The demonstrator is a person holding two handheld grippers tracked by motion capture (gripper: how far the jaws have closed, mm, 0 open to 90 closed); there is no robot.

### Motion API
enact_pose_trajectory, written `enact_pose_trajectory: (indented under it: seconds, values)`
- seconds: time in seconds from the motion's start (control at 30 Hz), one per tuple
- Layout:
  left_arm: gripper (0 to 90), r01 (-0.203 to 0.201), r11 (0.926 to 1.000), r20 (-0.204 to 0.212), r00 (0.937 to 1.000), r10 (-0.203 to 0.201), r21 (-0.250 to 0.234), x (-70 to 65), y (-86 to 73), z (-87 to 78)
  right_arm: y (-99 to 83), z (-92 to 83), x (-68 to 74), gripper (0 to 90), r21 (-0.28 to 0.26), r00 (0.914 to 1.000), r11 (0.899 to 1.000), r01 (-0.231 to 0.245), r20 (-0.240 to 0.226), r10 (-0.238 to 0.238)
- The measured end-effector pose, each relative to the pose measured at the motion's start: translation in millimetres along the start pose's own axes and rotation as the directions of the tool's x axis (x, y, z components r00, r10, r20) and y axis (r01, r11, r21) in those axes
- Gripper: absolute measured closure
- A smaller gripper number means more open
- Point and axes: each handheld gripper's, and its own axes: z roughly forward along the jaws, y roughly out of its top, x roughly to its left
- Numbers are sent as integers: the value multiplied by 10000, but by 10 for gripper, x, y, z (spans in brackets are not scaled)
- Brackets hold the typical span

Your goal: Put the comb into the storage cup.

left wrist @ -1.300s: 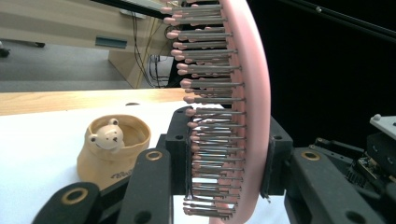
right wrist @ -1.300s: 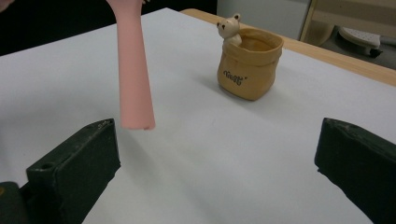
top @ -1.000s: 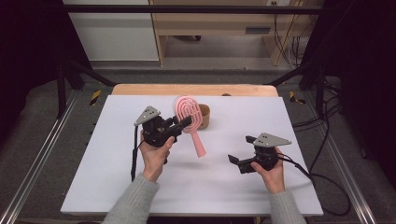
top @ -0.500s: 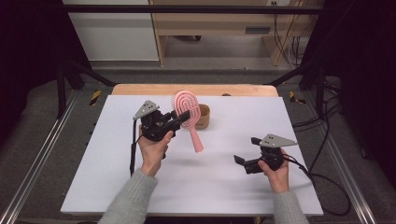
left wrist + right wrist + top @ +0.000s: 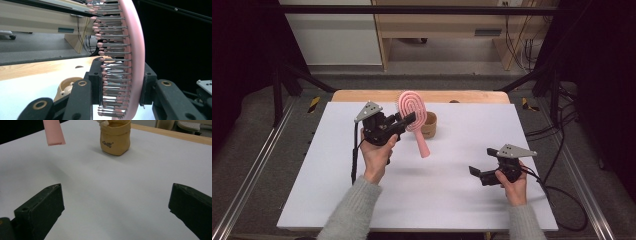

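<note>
A pink hairbrush [image 5: 413, 114] hangs above the white table, head up and handle slanting down to the right. My left gripper [image 5: 408, 120] is shut on its head; in the left gripper view the jaws clamp the pink back and the bristles [image 5: 112, 75] between them. A small tan pouch [image 5: 429, 125] stands on the table just behind the brush, and shows in the right gripper view [image 5: 115, 137] too. The brush handle tip [image 5: 53, 133] hangs at that view's upper left. My right gripper [image 5: 476, 172] sits low at the table's right, open with nothing between its jaws.
The white table top [image 5: 452, 200] lies on a wooden board whose far edge [image 5: 472, 96] shows behind. Black frame bars and cables run along both sides. A wooden bench [image 5: 437, 30] stands on the floor beyond the table.
The left gripper has raised the brush and tipped its head more upright, near the pouch. The right gripper has drifted a little right and toward the table's near edge.
</note>
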Motion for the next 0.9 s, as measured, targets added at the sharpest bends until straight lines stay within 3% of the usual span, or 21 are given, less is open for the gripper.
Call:
enact_pose_trajectory:
  seconds: [0.33,0.9]
  values:
    - [634,-26,9999,-86,10000,25,-118,9,96,46,-39,-32,-71,3,-112,9997,9997,-219,94,221]
    - [634,-20,9996,-281,9996,12,-279,93,225,98,-46,-13,-66,2,-75,9997,9997,-233,-18,233]
